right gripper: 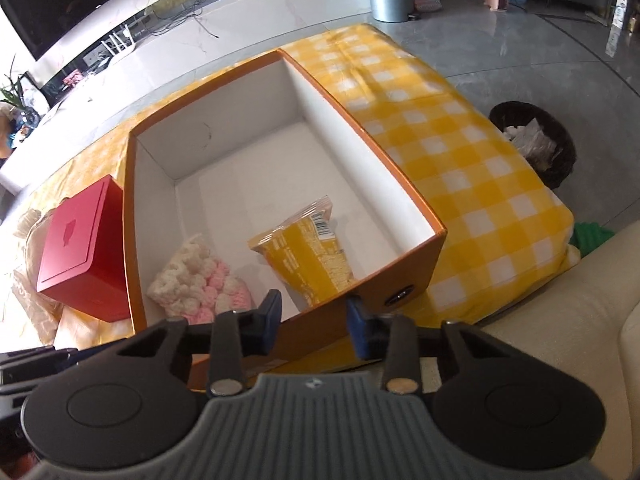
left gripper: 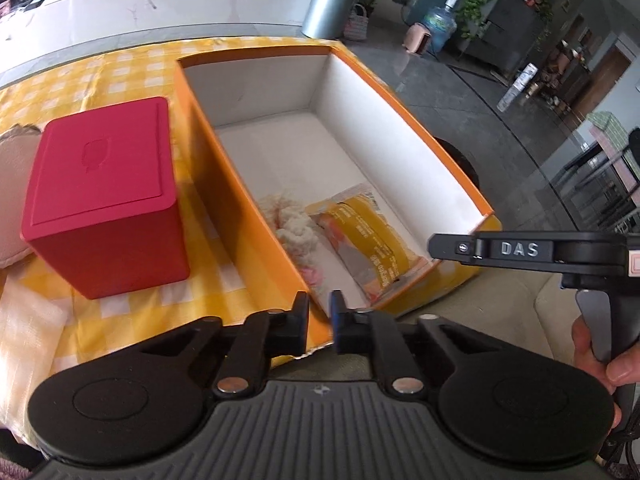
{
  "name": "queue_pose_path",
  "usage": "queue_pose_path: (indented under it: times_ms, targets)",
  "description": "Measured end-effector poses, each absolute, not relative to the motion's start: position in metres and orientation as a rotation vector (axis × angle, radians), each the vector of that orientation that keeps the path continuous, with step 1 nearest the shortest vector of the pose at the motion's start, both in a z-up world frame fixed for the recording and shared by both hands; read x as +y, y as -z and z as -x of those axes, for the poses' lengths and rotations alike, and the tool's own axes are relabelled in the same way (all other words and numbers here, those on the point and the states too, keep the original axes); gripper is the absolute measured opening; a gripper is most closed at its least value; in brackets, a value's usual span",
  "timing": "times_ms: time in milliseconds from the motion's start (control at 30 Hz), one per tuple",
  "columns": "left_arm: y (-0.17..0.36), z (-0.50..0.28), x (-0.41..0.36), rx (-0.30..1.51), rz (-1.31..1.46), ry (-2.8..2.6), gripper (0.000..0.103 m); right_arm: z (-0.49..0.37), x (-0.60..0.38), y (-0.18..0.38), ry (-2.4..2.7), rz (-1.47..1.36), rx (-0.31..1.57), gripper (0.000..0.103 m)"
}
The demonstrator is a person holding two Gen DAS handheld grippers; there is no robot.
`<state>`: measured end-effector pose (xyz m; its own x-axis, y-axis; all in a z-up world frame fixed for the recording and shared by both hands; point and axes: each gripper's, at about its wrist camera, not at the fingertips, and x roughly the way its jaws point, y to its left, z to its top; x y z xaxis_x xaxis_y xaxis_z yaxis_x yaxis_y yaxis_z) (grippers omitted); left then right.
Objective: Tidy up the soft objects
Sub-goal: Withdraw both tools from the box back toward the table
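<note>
On the yellow-and-white checked tablecloth [right gripper: 460,152] sits a large open orange cardboard box with white inner walls [right gripper: 224,168], and both soft things lie on its floor near the front wall. In the right wrist view the knitted cream-and-pink woolly piece [right gripper: 200,280] lies at about 7 o'clock of the box floor, against the left wall, and the yellow crinkly plastic snack packet [right gripper: 308,252] lies just beside it at about 5 o'clock, slightly apart from it. The left wrist view shows the same pair, woolly piece [left gripper: 294,226] to the left and packet [left gripper: 368,236] to the right.

The left gripper [left gripper: 320,314] hovers over the box's near left corner, its fingers set narrow with a small gap and nothing between them. The right gripper [right gripper: 314,314] hangs above the front wall of the box, its fingers moderately apart and holding nothing; the box edge shows through the gap. Its side also appears at 3 o'clock in the left view.

A red cube-shaped lidded box [left gripper: 106,200] stands on the cloth just beside the orange box's left wall. A dark round wastebasket [right gripper: 534,142] stands on the floor at 2 o'clock of the right view.
</note>
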<state>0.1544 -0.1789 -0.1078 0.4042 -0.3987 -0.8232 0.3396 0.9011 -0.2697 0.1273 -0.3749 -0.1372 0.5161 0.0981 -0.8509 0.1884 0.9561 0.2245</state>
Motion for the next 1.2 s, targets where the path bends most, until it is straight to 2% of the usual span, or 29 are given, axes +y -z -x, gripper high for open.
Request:
queue_pose_path:
  times_ms: [133, 167, 200, 233, 567, 667, 733, 933, 1000, 1133, 1200]
  targets:
    - [0.105, -0.155, -0.179, 1.048, 0.023, 0.453, 0.009, -0.125, -0.369, 0.132, 0.049, -0.337, 1.034, 0.022]
    - [0.105, -0.156, -0.178, 1.043, 0.014, 0.442, 0.009, -0.125, -0.367, 0.130, 0.030, -0.353, 1.036, 0.010]
    - [0.104, -0.157, -0.175, 1.039, 0.003, 0.432, 0.008, -0.124, -0.363, 0.128, 0.006, -0.366, 1.042, 0.002]
    - [0.104, -0.158, -0.173, 1.043, -0.005, 0.428, 0.008, -0.123, -0.358, 0.128, -0.023, -0.377, 1.052, 0.000]
    - [0.093, -0.160, -0.157, 1.028, -0.069, 0.419, 0.006, -0.128, -0.323, 0.130, -0.071, -0.367, 1.067, 0.000]
    - [0.081, -0.152, -0.147, 0.994, -0.030, 0.465, 0.011, -0.124, -0.321, 0.127, -0.070, -0.355, 1.071, 0.000]
    - [0.068, -0.143, -0.135, 0.963, -0.023, 0.487, 0.020, -0.117, -0.313, 0.120, -0.088, -0.322, 1.058, 0.000]
    - [0.039, -0.114, -0.081, 0.874, -0.048, 0.464, 0.022, -0.090, -0.272, 0.102, -0.149, -0.183, 0.957, 0.004]
    - [0.033, -0.103, -0.061, 0.842, -0.055, 0.423, 0.022, -0.080, -0.257, 0.100, -0.164, -0.157, 0.917, 0.007]
    - [0.029, -0.079, -0.023, 0.789, -0.070, 0.339, 0.023, -0.063, -0.221, 0.103, -0.191, -0.109, 0.843, 0.029]
    - [0.032, -0.069, -0.004, 0.776, -0.061, 0.307, 0.023, -0.056, -0.204, 0.108, -0.208, -0.097, 0.815, 0.029]
